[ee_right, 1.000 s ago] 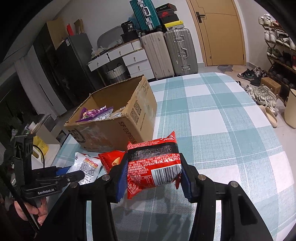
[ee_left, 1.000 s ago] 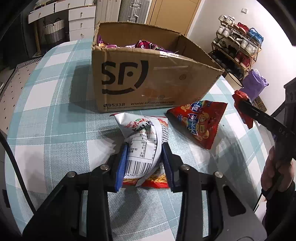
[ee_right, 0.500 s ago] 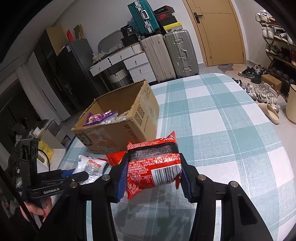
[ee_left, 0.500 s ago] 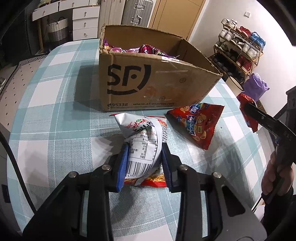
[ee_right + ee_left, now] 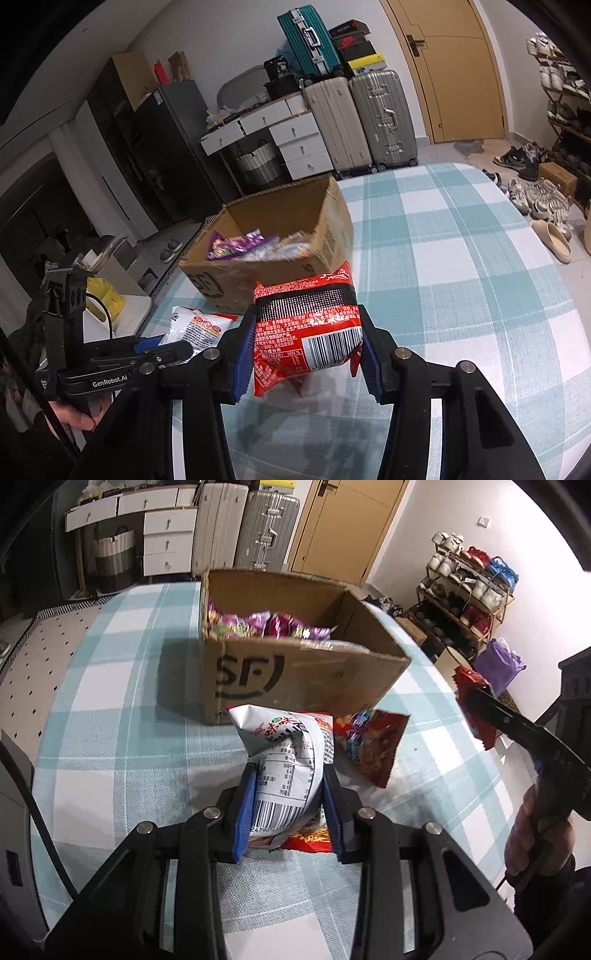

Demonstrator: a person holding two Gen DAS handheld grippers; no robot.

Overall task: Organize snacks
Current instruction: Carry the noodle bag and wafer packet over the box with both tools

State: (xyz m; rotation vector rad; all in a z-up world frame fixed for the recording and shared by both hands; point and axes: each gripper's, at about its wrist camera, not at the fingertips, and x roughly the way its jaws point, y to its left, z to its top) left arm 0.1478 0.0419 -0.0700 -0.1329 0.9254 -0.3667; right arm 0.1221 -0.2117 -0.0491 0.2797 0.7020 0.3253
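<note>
Both fingers pinching soft, light, crinkly packets mid-body: left gripper [image 5: 288,808] holds white snack bag [image 5: 286,764], right gripper [image 5: 304,349] red noodle packet [image 5: 308,328]. Squeeze gently, contents crush.

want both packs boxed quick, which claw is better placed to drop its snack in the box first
Probably left. The left claw grips the white snack bag straight in front of the cardboard box. The right claw, gripping the red snack pack, sits off the box's corner.
</note>
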